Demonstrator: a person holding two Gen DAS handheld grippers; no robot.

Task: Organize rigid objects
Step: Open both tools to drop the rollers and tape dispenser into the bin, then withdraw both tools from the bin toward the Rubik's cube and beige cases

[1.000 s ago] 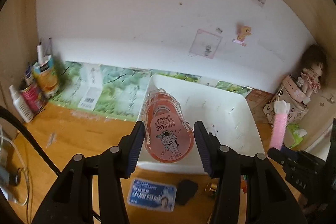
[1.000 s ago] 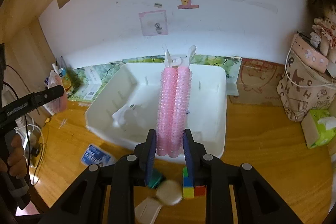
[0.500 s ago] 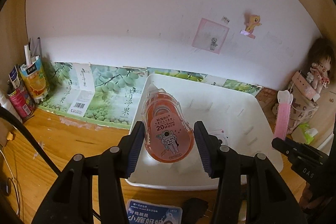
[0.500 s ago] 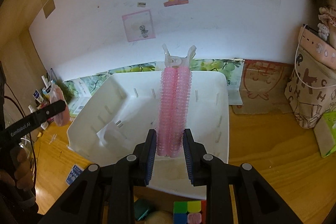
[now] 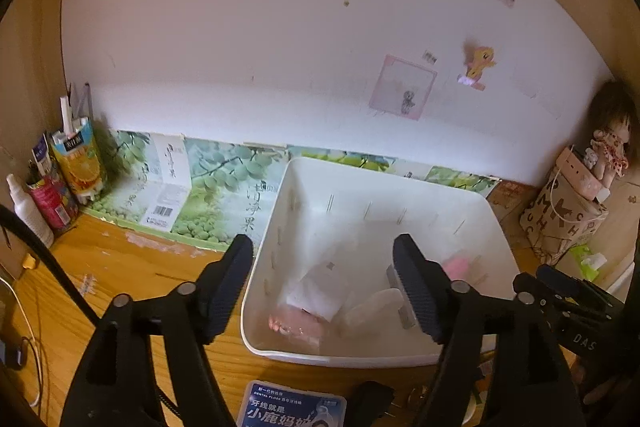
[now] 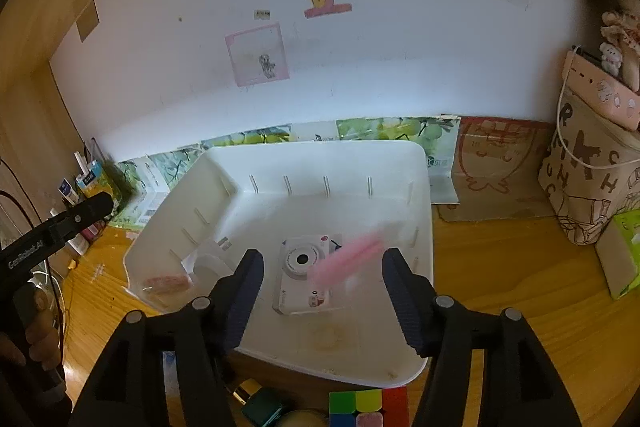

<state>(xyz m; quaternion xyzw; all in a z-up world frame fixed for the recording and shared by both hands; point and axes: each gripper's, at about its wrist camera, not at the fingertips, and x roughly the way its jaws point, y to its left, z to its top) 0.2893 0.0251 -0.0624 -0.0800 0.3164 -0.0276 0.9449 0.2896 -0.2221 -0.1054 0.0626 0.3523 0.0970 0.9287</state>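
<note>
Both grippers hang over a white bin (image 6: 420,195) on a wooden desk (image 6: 520,287), and both have their jaws opening with nothing pinched between them.

In the right wrist view, the right gripper (image 6: 322,291) fills the lower middle of the frame, fingers spread. Between and beyond them a pink hair roller clip (image 6: 352,261) shows only as a slanted blur, so I cannot tell whether it lies on the bin floor or is in the air. Just to its left, inside the bin, sits a small white toy camera (image 6: 302,273), its lower right corner hidden by the pink smear. At the bin's lower left corner a pinkish orange tape dispenser (image 6: 166,283) is smeared and hard to read. Along the bottom edge a colour cube (image 6: 368,407) and a green bottle (image 6: 260,409) are cut off by the frame. At the far left, a hand (image 6: 38,331) grips the other tool's handle, mostly in shadow.

In the left wrist view, the left gripper (image 5: 324,287) has its fingers spread over the near part of the bin (image 5: 360,359). The tape dispenser (image 5: 296,323) is a pale pink blur low in the bin, partly behind a white paper-like piece (image 5: 320,291) whose nature I cannot make out. The right finger hides most of the hair roller clip (image 5: 458,265). A blue floss box (image 5: 292,407) at the bottom centre is cut off. The right gripper's tip (image 5: 560,279) enters at the right edge.
</note>
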